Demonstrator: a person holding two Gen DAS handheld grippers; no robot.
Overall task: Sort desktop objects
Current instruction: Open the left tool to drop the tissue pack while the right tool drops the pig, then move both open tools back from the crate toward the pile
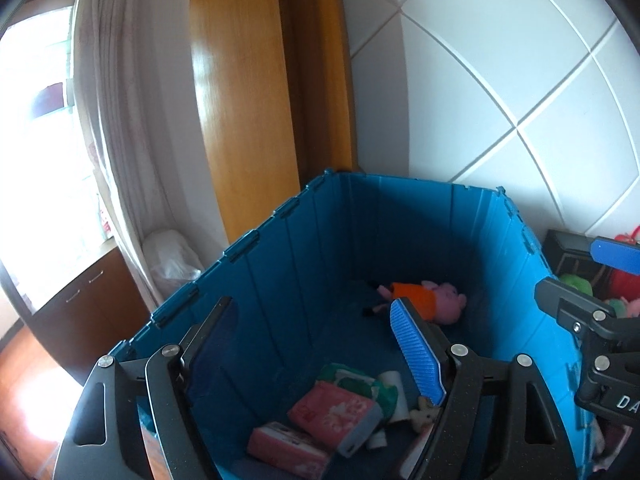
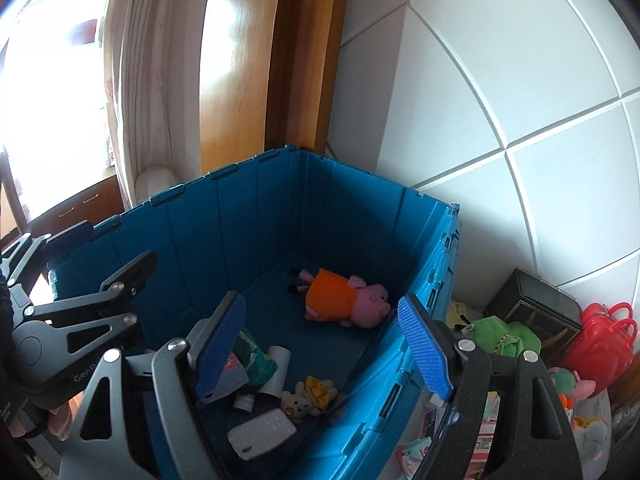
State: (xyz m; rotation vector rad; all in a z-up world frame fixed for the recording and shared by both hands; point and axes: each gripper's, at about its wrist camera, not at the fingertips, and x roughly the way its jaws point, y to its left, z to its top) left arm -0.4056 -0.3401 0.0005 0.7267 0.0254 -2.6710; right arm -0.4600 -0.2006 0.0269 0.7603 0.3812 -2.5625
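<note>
Your blue crate (image 2: pixel 280 216) stands open against the tiled wall (image 2: pixel 520 100), toys heaped just beside its right edge. Inside, the pig plush (image 2: pixel 344 300) lies near the far corner, pink packets (image 1: pixel 332 408) nearer. Left tool (image 1: pixel 316 360) and right tool (image 2: pixel 320 340) hover above, jaws wide, holding nothing.

- Blue crate (image 2: pixel 352 200) – under both claws; pig plush (image 2: pixel 348 300) on its floor ahead of them.
- Nearer, below the claws – pink packs (image 1: pixel 332 412), small bear (image 2: pixel 298 402).
</note>
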